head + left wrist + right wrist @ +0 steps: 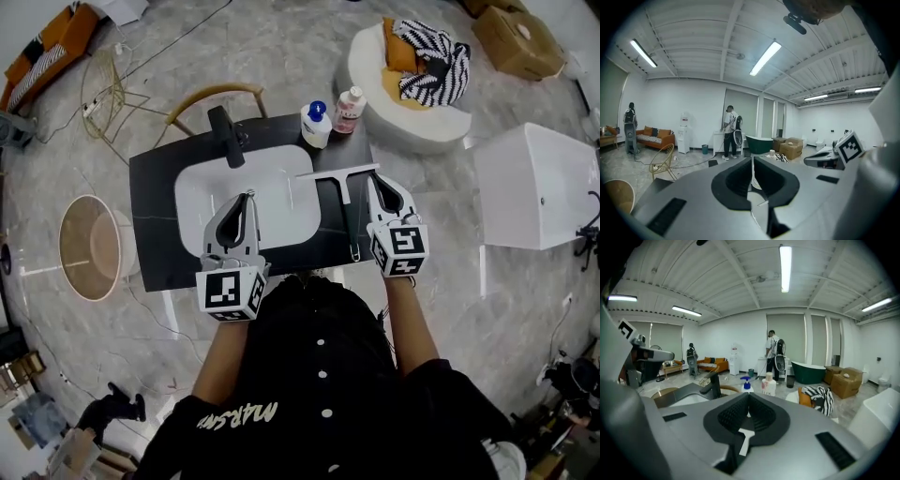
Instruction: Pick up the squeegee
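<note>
I see the dark surface (155, 202) below me with a white basin (202, 192) sunk into it. My left gripper (248, 195) hangs over the basin, its fingers (733, 180) clenched together on nothing. My right gripper (374, 177) sits to the right of the basin, fingers (736, 416) likewise clenched and empty. The squeegee (349, 216) lies flat on the surface between basin and right gripper, blade away from me, handle towards me (the right fingertips are near the blade's right end; contact I cannot tell). A black faucet (226, 136) stands behind the basin, with a blue-capped bottle (316, 124) and a pink-capped bottle (349, 110) beside each other at the far edge.
</note>
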Action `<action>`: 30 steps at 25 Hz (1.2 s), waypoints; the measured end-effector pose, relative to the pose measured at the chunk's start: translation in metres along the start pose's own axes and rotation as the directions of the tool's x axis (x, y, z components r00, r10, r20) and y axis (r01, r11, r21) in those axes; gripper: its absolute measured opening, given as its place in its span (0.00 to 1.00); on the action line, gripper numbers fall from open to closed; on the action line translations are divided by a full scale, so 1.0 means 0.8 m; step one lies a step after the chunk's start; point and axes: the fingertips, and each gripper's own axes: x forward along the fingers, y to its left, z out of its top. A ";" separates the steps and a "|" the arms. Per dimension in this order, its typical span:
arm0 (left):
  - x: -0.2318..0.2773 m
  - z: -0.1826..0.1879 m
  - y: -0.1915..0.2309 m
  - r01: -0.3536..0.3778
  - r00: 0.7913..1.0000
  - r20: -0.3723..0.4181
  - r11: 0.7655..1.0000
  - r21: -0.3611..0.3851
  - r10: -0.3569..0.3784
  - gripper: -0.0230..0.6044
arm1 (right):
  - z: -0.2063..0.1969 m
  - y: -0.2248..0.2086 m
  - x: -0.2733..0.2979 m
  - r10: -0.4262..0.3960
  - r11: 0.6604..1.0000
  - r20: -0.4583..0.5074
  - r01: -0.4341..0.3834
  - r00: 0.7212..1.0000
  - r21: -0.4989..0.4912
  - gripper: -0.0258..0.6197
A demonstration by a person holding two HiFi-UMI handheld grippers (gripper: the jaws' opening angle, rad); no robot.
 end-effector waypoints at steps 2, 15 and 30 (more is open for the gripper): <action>0.005 -0.008 0.001 0.009 1.000 -0.012 1.000 -0.005 -0.009 0.07 | -0.038 0.002 0.020 -0.001 1.000 -0.069 0.002 0.998 0.010 0.04; 0.030 -0.074 -0.021 0.088 0.990 -0.104 0.995 -0.046 -0.092 0.07 | -0.262 0.028 0.097 0.003 1.000 -0.462 0.004 0.887 0.014 0.35; 0.038 -0.107 -0.029 0.089 0.980 -0.170 0.994 -0.064 -0.099 0.07 | -0.295 0.031 0.100 -0.017 0.995 -0.438 0.056 0.899 0.077 0.19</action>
